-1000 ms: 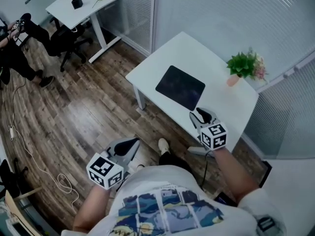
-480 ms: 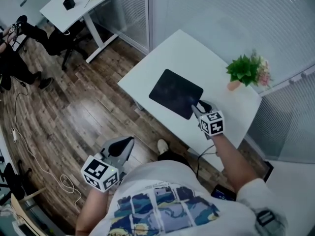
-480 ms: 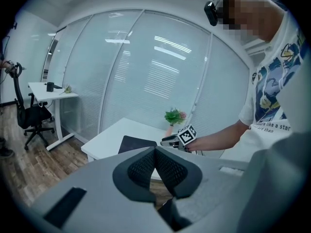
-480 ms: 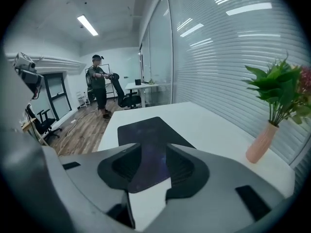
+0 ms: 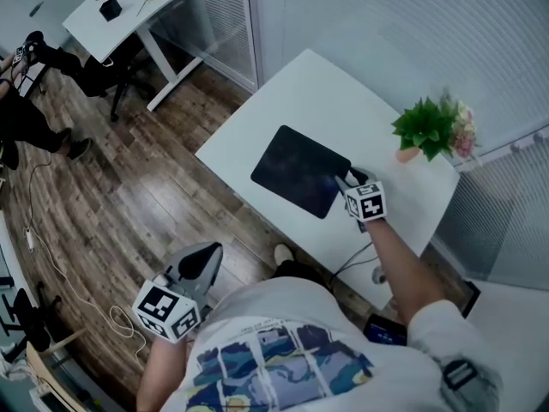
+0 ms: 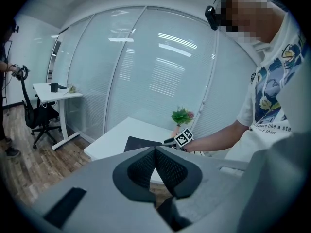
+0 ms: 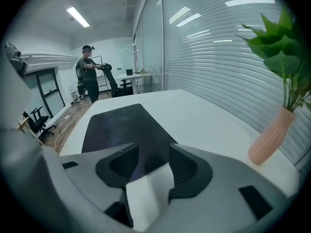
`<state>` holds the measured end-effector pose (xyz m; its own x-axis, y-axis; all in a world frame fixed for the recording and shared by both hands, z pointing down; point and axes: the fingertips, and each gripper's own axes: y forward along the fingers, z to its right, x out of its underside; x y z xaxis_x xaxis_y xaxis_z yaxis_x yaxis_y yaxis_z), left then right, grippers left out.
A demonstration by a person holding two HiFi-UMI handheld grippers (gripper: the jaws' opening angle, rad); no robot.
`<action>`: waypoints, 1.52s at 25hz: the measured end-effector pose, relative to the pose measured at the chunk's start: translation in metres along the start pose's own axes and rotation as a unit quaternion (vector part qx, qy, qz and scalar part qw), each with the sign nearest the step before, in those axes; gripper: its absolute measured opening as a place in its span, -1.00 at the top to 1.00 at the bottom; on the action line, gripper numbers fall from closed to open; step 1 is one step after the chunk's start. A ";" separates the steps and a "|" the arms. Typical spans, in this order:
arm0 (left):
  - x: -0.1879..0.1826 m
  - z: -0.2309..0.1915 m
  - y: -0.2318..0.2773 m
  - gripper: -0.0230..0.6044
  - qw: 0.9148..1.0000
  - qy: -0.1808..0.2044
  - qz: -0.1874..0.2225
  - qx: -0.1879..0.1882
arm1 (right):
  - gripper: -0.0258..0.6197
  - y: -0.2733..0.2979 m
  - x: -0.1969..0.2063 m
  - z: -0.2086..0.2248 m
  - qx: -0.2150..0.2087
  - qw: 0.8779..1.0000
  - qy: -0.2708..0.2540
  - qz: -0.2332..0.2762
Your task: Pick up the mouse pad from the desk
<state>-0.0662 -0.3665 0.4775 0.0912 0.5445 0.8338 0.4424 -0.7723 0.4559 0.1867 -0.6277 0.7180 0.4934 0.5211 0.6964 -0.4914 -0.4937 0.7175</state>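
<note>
- While it lies flat on the white worktop [image 5: 317, 93], the pad [image 5: 298, 181] points its long axis towards the right tongs [image 5: 347, 181], and none of it is lifted.
- Seen from the right gripper view, the pad [image 7: 121, 125] stretches ahead and a little left of the right tongs [image 7: 151, 148]. Its near short edge crosses the gap between the jaws, with bare worktop showing on the near side.
- Those jaws stand apart and hold nothing. They appear to sit side by side over the pad's end, so I judge that neither is under the edge yet.
- That short end, close to its right corner, looks like the place to grip: one jaw has to get beneath the thin edge.
- Far off, the left tongs [image 5: 202, 260] hang low over the floor, well clear of the worktop. Their jaws [image 6: 155, 152] are pressed together and empty.
- So the right hand is by far the nearer.
- Beyond the right tongs stands a plant [image 5: 425, 127], apart from the pad.
</note>
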 end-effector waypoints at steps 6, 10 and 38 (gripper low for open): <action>-0.006 0.001 0.013 0.92 1.000 0.005 -0.007 -0.010 | 0.28 0.026 0.003 0.025 0.005 1.000 0.001 -0.002; -0.011 0.005 0.021 0.92 1.000 0.007 -0.006 -0.014 | 0.25 0.032 0.004 0.031 -0.003 1.000 0.004 -0.009; -0.004 -0.007 0.013 0.92 0.999 -0.010 -0.004 -0.035 | 0.55 0.043 -0.007 0.024 -0.010 1.000 -0.002 -0.001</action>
<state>-0.0671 -0.3803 0.4823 0.1060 0.5573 0.8235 0.3800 -0.7880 0.4844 0.1793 -0.6689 0.7444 0.4976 0.5185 0.6954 -0.5051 -0.4785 0.7183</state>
